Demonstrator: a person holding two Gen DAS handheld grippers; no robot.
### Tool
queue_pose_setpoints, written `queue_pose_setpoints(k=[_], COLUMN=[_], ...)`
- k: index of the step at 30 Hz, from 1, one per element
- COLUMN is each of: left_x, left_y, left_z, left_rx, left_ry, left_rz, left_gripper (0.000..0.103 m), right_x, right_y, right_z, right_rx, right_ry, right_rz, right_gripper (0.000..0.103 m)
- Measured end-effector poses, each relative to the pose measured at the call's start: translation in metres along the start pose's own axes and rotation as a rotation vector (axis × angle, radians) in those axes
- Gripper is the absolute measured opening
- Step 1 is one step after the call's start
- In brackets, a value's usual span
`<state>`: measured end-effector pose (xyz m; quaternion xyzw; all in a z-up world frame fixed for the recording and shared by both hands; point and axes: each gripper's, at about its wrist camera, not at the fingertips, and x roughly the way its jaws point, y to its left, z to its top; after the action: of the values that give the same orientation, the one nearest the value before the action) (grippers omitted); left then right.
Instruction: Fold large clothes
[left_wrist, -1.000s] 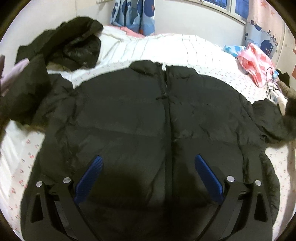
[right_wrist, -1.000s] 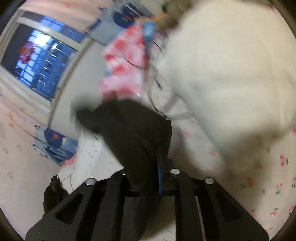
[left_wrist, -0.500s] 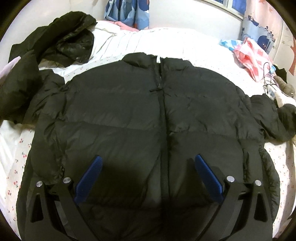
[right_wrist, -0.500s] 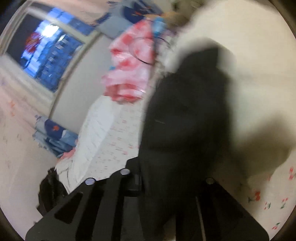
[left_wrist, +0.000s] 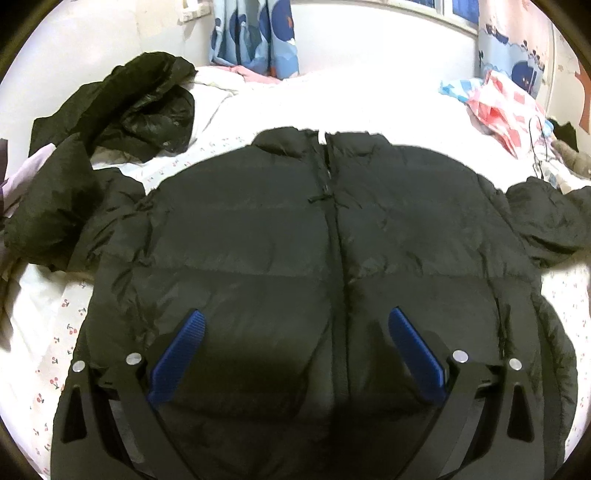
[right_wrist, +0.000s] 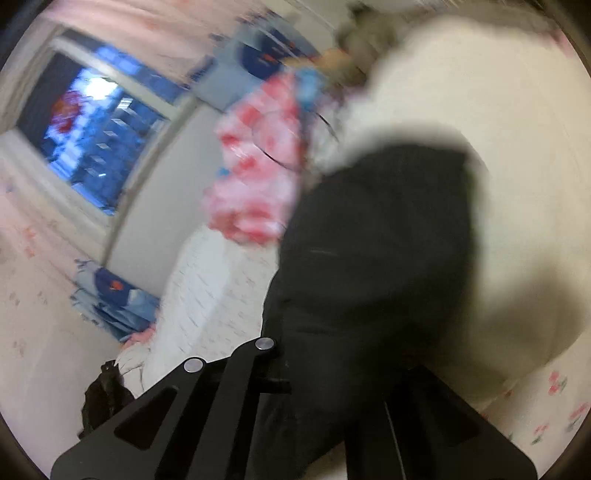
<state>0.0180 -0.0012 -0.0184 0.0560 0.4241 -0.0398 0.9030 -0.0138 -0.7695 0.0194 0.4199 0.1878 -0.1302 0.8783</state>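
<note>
- Two tools are in view: the left tool (left_wrist: 293, 334) hangs over the lower front of the black jacket (left_wrist: 258, 258), its blue-padded fingers (left_wrist: 413, 349) spread wide with nothing between them.
- Ahead of it the jacket lies flat on the bed (left_wrist: 369, 99), zipped, collar far from the tool, sleeves out to either side.
- Beyond the left sleeve sits a crumpled dark garment (left_wrist: 147, 107); far right, a pink checked cloth (left_wrist: 506, 110).
- Black jacket fabric (right_wrist: 376, 258) covers the right tool (right_wrist: 332, 373) and hides its fingertips, so I cannot tell its grip; the view is blurred.
</note>
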Motion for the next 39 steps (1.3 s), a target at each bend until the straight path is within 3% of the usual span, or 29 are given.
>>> queue_pose_setpoints(k=[3, 5, 7, 11, 14, 16, 20, 23, 28, 31, 34, 39], left_x=[-0.006, -0.005, -0.001, 0.005, 0.004, 0.005, 0.005, 0.006, 0.000, -0.007, -0.014, -0.026], left_y=[0.002, 0.001, -0.002, -0.002, -0.001, 0.001, 0.000, 0.003, 0.019, 0.032, 0.048, 0.073], left_z=[0.002, 0.002, 0.001, -0.002, -0.001, -0.002, -0.002, -0.002, 0.001, 0.004, 0.007, 0.009], left_rx=[-0.020, -0.016, -0.005, 0.002, -0.001, -0.006, -0.007, -0.015, -0.083, -0.127, -0.155, -0.199], left_ry=[-0.039, -0.037, -0.016, 0.024, 0.024, 0.028, 0.032, 0.039, 0.040, 0.033, 0.020, -0.015], left_rz=[-0.002, -0.008, -0.017, -0.043, -0.039, -0.041, -0.043, -0.057, -0.111, -0.133, -0.135, -0.112], left_gripper=[0.096, 0.096, 0.096, 0.096, 0.096, 0.096, 0.096, 0.096, 0.096, 0.096, 0.096, 0.096], right_x=[-0.029, -0.036, -0.026, 0.016, 0.022, 0.017, -0.007, -0.012, -0.025, -0.024, -0.020, 0.013], right_y=[0.027, 0.035, 0.021, -0.039, -0.074, -0.065, -0.020, 0.001, 0.090, 0.175, 0.269, 0.392], right_z=[0.026, 0.037, 0.037, 0.013, 0.000, 0.002, 0.013, 0.014, 0.014, 0.004, -0.029, -0.124], right_rx=[-0.039, -0.057, -0.030, 0.110, 0.256, 0.205, 0.094, 0.112, -0.002, -0.124, -0.277, -0.454], right_ry=[-0.100, -0.150, -0.122, 0.043, 0.040, 0.012, -0.098, -0.091, -0.095, -0.080, -0.044, 0.070], right_rz=[0.112, 0.124, 0.087, -0.034, 0.029, 0.029, 0.140, 0.186, 0.295, 0.361, 0.418, 0.501], right_gripper=[0.002, 0.002, 0.002, 0.004, 0.004, 0.003, 0.003, 0.003, 0.003, 0.003, 0.003, 0.003])
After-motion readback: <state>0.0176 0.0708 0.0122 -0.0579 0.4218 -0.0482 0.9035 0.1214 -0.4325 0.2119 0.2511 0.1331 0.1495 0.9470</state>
